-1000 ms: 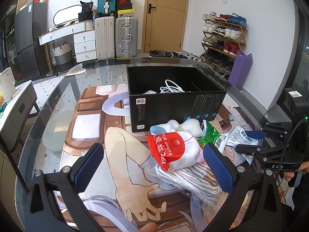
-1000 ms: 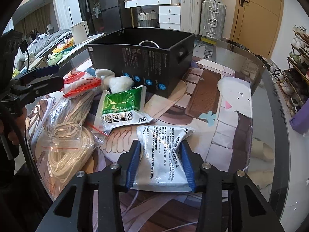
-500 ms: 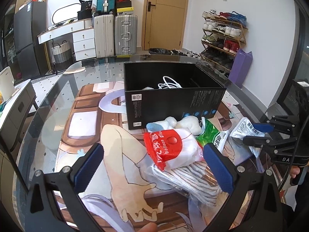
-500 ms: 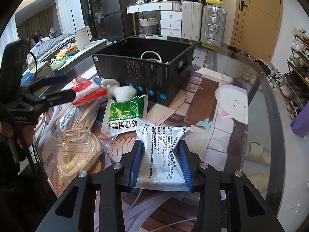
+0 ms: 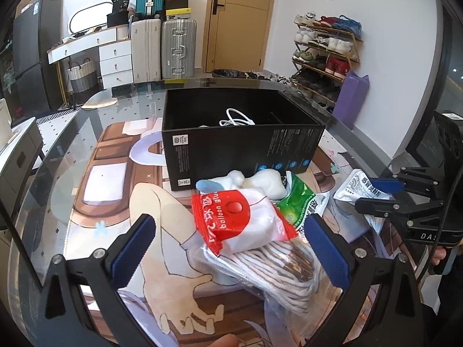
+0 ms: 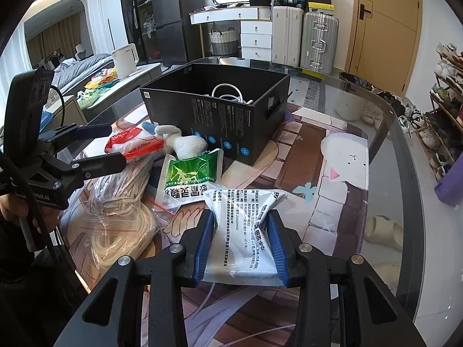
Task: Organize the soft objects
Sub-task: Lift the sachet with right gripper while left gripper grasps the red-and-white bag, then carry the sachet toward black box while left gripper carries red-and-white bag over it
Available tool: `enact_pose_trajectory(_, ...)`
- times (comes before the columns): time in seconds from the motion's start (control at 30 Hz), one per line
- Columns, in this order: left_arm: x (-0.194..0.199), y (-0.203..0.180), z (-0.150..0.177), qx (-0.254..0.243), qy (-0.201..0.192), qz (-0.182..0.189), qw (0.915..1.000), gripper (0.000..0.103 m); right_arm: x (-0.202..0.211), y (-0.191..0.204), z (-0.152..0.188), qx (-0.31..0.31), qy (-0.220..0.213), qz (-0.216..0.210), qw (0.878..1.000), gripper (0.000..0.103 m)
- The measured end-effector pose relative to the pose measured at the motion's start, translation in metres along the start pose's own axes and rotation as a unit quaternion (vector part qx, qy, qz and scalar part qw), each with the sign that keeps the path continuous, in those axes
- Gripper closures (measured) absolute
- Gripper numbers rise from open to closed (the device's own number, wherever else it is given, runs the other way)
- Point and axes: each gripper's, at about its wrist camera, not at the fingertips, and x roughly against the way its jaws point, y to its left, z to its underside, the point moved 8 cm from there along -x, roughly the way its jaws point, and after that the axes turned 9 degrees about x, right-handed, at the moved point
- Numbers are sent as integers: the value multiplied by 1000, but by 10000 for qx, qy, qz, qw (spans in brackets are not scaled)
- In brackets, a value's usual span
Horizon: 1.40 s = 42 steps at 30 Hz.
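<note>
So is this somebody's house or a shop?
Most likely somebody's home: a rack of worn shoes by the door, suitcases against the wall, and an unmade bed further back.

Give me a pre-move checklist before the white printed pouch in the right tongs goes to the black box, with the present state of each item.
1. Right tongs shut on the white printed plastic pouch: ok, both blue pads press its sides.
2. Pouch lifted off the glass table: ok, the left wrist view shows it raised above the surface.
3. Open black cardboard box has room: ok, only a coiled white cable shows inside.
4. Path to the box clear: cannot tell; the green and white sachet and white plush toy lie between.
5. Left tongs out of the way: ok, open and empty above the red and white balloon glue packet.
</note>
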Motion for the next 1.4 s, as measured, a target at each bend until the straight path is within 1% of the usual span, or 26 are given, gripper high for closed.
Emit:
enact_pose_trajectory(0.07, -1, -2, 1, -32, 30, 83, 10000, 5, 0, 1, -1, 10, -6, -10, 10000, 65)
enact_pose_trajectory(0.13, -2, -3, 1, -52, 80, 103, 9999, 19, 0, 2, -1, 22, -15, -24, 10000, 65)
enact_pose_trajectory(0.17, -3, -4, 1, -62, 106, 112, 9999, 22, 1, 3, -1, 28, -17, -30, 10000, 65)
enact_pose_trajectory(0.23, -3, -5, 2, -87, 136, 164, 9997, 38, 0, 4, -2, 42, -21, -38, 10000, 65)
enact_pose_trajectory(0.27, -2, -5, 2, -105, 139, 167, 9997, 39, 1, 5, -2, 47, -23, -41, 10000, 65)
enact_pose_trajectory(0.33, 0, -7, 1, -151, 90, 194, 9997, 47, 1, 5, -2, 53, -29, -45, 10000, 65)
enact_pose_trajectory(0.4, 2, -8, 1, -170, 60, 239, 9996, 50, 1, 6, -3, 59, -41, -42, 10000, 65)
enact_pose_trajectory(0.6, 7, -8, -1, -163, -11, 286, 9995, 53, 4, 7, -4, 79, -89, -47, 9999, 65)
enact_pose_trajectory(1.1, 32, -7, -19, -64, -413, 318, 9986, 53, 23, 12, -18, 115, -427, -71, 9990, 65)
enact_pose_trajectory(1.4, 39, -6, -32, -36, -608, 301, 9977, 53, 36, 12, -29, -9, -784, -86, 9969, 65)
